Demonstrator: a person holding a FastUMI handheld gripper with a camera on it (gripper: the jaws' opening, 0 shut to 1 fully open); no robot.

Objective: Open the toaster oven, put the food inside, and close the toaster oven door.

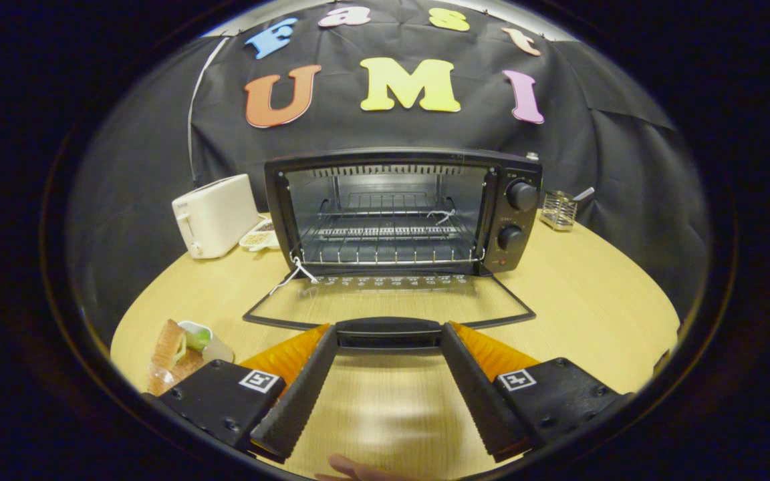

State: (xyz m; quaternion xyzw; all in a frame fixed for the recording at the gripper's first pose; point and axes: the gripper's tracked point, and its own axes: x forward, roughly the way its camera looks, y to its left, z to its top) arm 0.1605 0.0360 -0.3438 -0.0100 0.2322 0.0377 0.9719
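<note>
Pale wood tabletop (579, 294) carries the toaster oven (404, 210), whose glass door (388, 300) lies folded flat, its handle (389, 333) between the tips of the gripper (389, 337). The fingers are spread wide, flanking the handle's ends; whether they touch it I cannot tell, so I judge the gripper released, not clamped. The food (181, 347), a sandwich-like piece with something green, sits beside the near finger, well apart from the oven. Risks — swinging toward the food could catch the low door edge and jolt it; a loose white string (297, 270) at the hinge might snag; the rack (388, 250) could slide. No brand or writing is legible on the oven or the white toaster (214, 215).
</note>
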